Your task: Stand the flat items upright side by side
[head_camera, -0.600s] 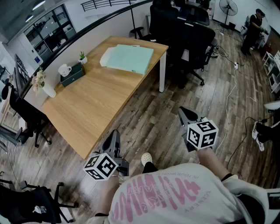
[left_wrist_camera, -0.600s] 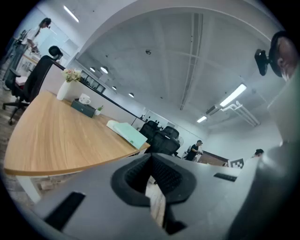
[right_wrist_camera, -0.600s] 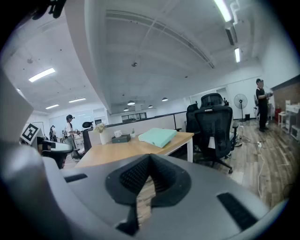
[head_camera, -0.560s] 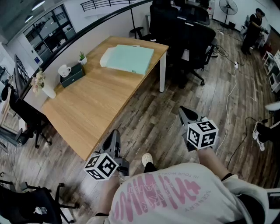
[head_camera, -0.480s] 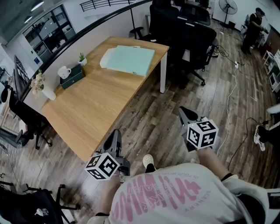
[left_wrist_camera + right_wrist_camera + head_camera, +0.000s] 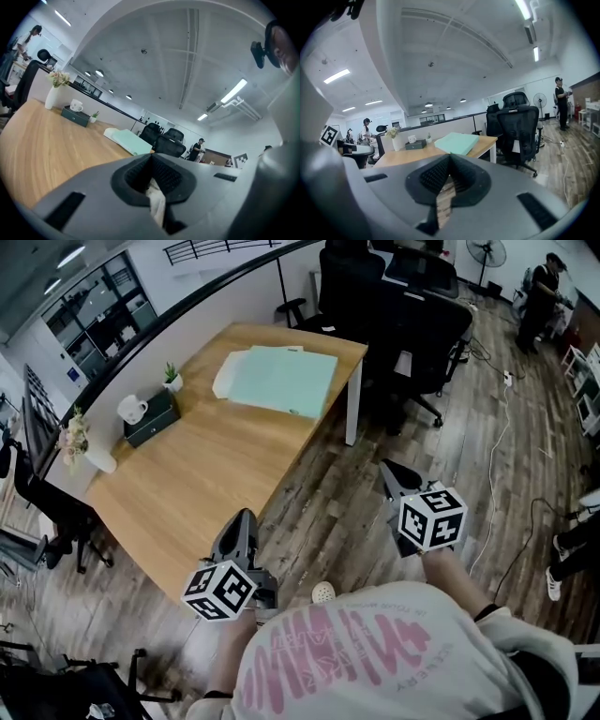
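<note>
flat items (image 6: pixel 281 379) stacked on wooden desk (image 6: pixel 187 488); plank floor (image 6: pixel 323 507); left tongs (image 6: pixel 243 517), right tongs (image 6: pixel 387 468) clenched, empty.

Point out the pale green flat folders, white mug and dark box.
pale green flat folders (image 6: pixel 281 381): head view, top face
white mug (image 6: pixel 131 410): head view, side
dark box (image 6: pixel 157 414): head view, top

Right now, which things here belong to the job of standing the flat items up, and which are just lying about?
For the job:
- pale green flat items, lying flat on the wooden table
- left tongs and right tongs, both shut and empty

Just lying about:
- dark box
- white mug
- small plant
- flower vase
- office chairs
</note>
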`<state>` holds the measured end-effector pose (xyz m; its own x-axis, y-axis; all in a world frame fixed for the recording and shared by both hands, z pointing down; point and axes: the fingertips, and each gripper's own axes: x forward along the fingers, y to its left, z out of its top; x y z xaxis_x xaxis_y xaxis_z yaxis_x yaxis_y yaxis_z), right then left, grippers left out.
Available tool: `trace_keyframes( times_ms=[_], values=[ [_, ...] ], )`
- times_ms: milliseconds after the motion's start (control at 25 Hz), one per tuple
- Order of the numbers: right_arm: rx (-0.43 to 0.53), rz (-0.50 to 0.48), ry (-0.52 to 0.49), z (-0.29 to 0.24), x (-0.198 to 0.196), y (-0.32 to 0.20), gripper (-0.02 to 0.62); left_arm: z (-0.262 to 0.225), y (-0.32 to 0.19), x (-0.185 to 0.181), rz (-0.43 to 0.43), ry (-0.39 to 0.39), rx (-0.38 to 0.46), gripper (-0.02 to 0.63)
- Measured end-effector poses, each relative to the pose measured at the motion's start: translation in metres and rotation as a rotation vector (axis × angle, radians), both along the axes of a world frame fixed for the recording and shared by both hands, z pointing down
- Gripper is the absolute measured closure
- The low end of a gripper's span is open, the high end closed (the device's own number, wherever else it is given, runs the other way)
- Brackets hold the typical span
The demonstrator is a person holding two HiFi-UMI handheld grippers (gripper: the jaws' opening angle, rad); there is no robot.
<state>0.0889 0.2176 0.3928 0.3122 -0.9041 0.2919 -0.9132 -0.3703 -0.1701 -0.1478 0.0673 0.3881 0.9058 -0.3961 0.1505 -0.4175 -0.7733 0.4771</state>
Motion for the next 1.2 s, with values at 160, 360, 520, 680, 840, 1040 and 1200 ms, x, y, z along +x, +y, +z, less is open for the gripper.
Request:
trace_keyframes(
  times_ms=[160, 360, 520, 680, 840, 1040, 1200],
  values=[
    [0.012, 0.025, -0.008, -0.005, 0.017, -0.025, 0.597, -0.006, -0.036, 0.011, -0.016, 0.015, -0.003, 0.603],
    [0.046, 0.089, -0.072, 0.005, 0.043, -0.048, 0.596, -0.008, -0.069, 0.032, 0.011, 0.029, 0.021, 0.603],
    [0.023, 0.118, -0.115, 0.028, 0.058, -0.06, 0.595, 0.008, -0.09, 0.048, 0.001, 0.022, 0.003, 0.603],
    [-0.016, 0.118, -0.152, 0.045, 0.07, -0.067, 0.595, 0.026, -0.099, 0.068, 0.006, -0.022, -0.044, 0.604],
    [-0.023, 0.103, -0.165, 0.056, 0.094, -0.086, 0.596, 0.036, -0.114, 0.093, -0.009, -0.035, -0.077, 0.603],
    [-0.048, 0.041, -0.181, 0.063, 0.144, -0.125, 0.595, 0.038, -0.138, 0.13, -0.073, -0.03, -0.092, 0.604],
    [-0.045, -0.03, -0.176, 0.052, 0.186, -0.164, 0.595, 0.028, -0.158, 0.162, -0.138, -0.015, -0.087, 0.603]
  ],
)
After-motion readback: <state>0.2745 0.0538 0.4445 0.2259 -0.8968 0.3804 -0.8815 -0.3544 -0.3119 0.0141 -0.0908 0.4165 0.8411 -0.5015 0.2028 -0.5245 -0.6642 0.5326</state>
